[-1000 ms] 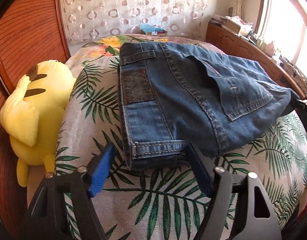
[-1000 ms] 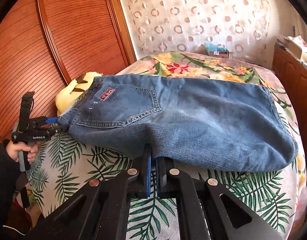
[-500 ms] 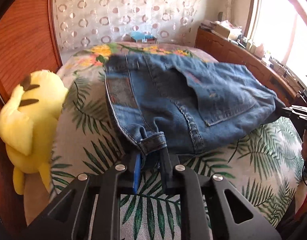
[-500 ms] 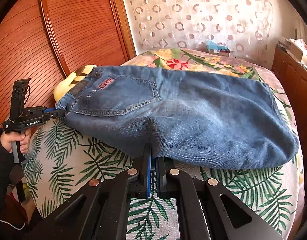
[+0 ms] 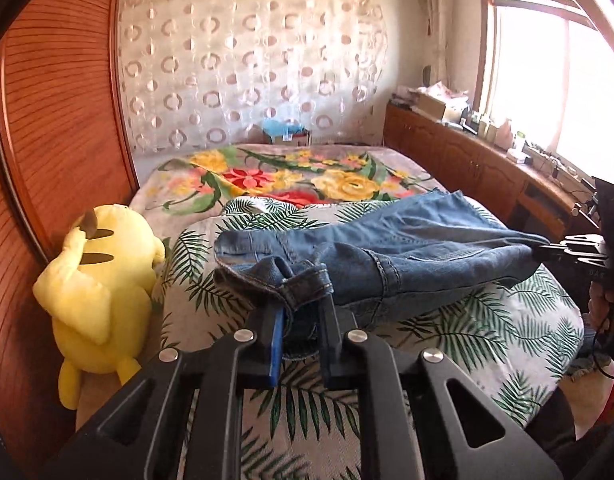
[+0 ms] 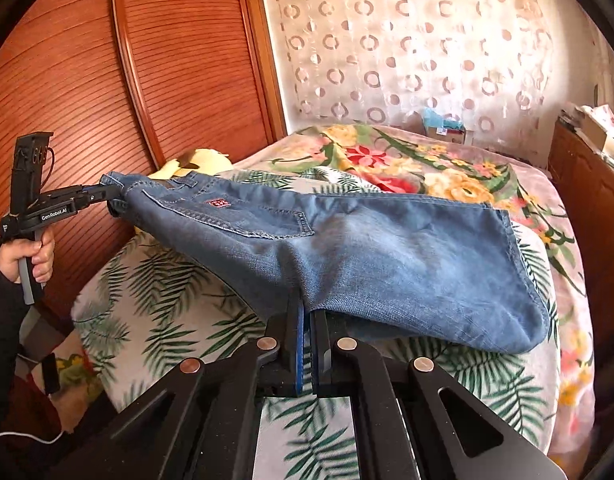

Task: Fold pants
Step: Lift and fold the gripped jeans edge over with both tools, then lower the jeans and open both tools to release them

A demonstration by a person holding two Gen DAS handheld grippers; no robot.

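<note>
At the lower centre of both views, the left gripper [image 5: 301,334], closed a moment ago on the waistband, and the right gripper [image 6: 307,334] clamp the blue denim pants [image 6: 387,256], now lifted off the palm-leaf bedspread [image 5: 487,332], ready for folding over.

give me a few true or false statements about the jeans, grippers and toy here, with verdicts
1. Both grippers grip the jeans. True: the left gripper is shut on the waistband, the right gripper on the near edge.
2. The jeans lie flat on the bed. False: the gripped edge is lifted.
3. The yellow toy sits on the jeans. False: it sits beside them, against the wooden panel.
4. The window is dark. False: it is bright.
</note>
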